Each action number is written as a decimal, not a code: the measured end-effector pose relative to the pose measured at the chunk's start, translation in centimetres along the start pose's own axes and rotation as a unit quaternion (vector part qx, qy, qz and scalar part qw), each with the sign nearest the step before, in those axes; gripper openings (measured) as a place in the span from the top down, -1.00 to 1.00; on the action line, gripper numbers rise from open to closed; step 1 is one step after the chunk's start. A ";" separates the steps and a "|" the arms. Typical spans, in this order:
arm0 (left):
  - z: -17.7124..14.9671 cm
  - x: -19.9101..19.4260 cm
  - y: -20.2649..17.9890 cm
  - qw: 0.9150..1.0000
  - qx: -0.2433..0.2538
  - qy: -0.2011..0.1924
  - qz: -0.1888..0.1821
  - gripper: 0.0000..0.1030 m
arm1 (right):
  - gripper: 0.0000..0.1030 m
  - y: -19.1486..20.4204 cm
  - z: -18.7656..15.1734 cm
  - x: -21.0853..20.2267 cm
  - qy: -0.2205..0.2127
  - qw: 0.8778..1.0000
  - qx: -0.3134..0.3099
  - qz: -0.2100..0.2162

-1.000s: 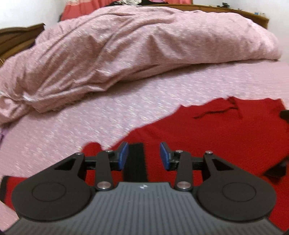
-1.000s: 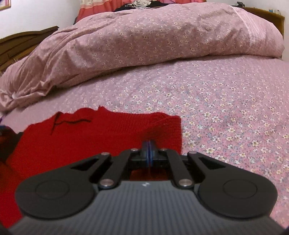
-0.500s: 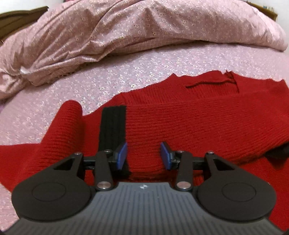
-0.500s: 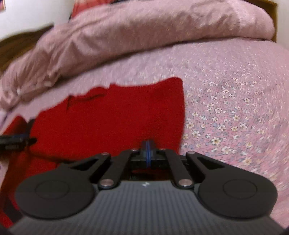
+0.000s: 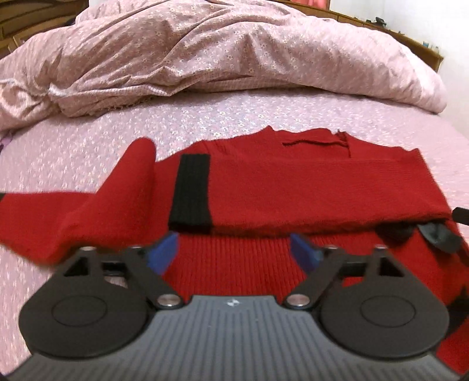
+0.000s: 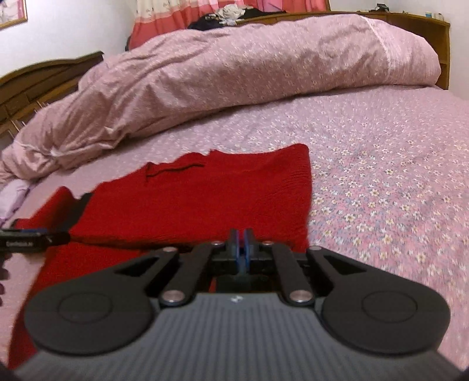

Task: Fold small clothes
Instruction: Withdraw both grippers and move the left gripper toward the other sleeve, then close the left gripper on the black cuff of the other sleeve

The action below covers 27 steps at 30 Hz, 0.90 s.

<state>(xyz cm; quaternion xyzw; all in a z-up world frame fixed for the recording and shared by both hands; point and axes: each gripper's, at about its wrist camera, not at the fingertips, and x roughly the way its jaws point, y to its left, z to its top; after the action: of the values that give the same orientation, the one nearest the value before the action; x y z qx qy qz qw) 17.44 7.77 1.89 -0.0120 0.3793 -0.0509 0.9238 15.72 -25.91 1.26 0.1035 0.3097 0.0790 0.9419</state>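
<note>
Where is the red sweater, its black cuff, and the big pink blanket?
red sweater (image 6: 205, 199): right wrist view, on the flat knitted body.
black cuff (image 5: 192, 190): left wrist view, on the middle of the black band at the sleeve end.
pink blanket (image 5: 234, 49): left wrist view, on the rumpled top of the heap.

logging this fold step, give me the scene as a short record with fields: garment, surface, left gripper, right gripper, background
garment: red knitted sweater with a black ribbed cuff, one sleeve folded across the body, the other sleeve lying out to the side
surface: pink floral bedsheet
left gripper: left gripper, jaws opening, nothing between the pads, over the sweater's lower part
right gripper: right gripper, shut at the sweater's near edge; whether it pinches fabric cannot be told
background: rumpled pink floral duvet, brown wooden headboard
</note>
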 end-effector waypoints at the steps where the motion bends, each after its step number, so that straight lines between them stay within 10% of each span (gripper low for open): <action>1: -0.4 -0.7 0.2 1.000 -0.003 -0.003 -0.003 -0.82 | 0.85 0.3 -0.2 -0.6 -0.002 1.000 0.003 0.006; 27: -3.4 -5.1 18.6 0.984 -0.088 -0.013 0.154 -0.83 | 0.83 5.8 -7.8 -5.8 0.028 0.999 0.029 0.020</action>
<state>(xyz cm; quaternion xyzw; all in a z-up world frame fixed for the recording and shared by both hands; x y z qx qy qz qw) 13.02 26.83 1.93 -0.0356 0.3671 0.1263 0.9209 5.91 -20.44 -0.13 0.1349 0.3363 0.0920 0.9275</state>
